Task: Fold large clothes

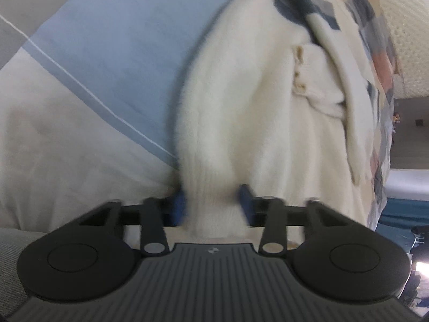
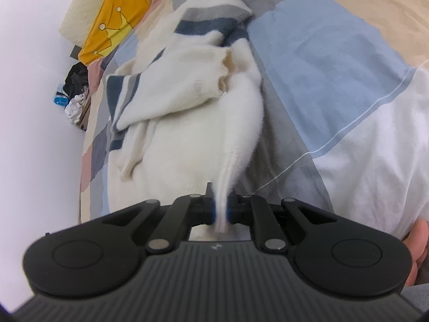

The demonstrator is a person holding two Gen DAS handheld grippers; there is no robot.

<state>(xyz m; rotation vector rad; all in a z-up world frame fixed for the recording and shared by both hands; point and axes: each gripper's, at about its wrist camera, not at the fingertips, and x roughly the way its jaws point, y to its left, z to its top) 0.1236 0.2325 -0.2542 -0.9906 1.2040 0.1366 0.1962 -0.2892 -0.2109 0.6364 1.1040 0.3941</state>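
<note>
I see the patchwork bedspread [image 1: 93, 53] under the cream sweater [image 1: 241, 94]. My left gripper [image 1: 211, 204] clamps its bunched hem; my right gripper [image 2: 220, 209] pinches a thin edge. Only the right view shows the yellow pillow [image 2: 112, 18], far left.

The sweater [image 2: 187, 123] lies on the bedspread [image 2: 335, 86], its hem at six o'clock and its sleeves folded across its body toward twelve. In the right wrist view a pillow [image 2: 112, 18] sits at eleven o'clock beyond the sweater, with a heap of clothes [image 2: 76, 94] at nine o'clock beside the bed.
</note>
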